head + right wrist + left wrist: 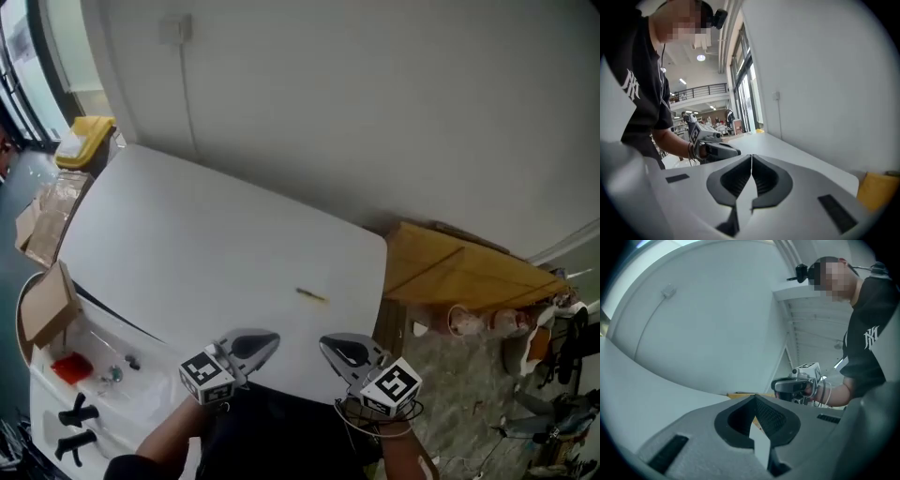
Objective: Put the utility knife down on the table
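We hold the left gripper (262, 344) and the right gripper (330, 347) side by side over the near edge of the white surface (187, 244), with their tips turned toward each other. In each gripper's own view the fingers are pressed together at the tips and grip nothing. Lower down, a pale wedge shows through the slot between the pads.

The utility knife (312, 296) lies flat on the surface, ahead of both pairs of fingers and roughly midway between them, apart from either. We see it only from the head view, as a thin yellowish sliver too small to tell blade from handle.

Right of the right fingers, past the surface's edge, sits a wooden board (459, 272) with clutter on the floor below it. Left of the left fingers a lower white ledge (150, 394) carries a small red item (70, 367) and two black tools (75, 412) whose kind we cannot make out. Cardboard boxes (47, 305) stand further left, and a yellow bin (84, 139) sits far ahead on that side. A pale wall (375, 112) rises behind the surface.

Each gripper view catches the other gripper and the hand holding it. Our forearms are cut off at the head view's lower edge.
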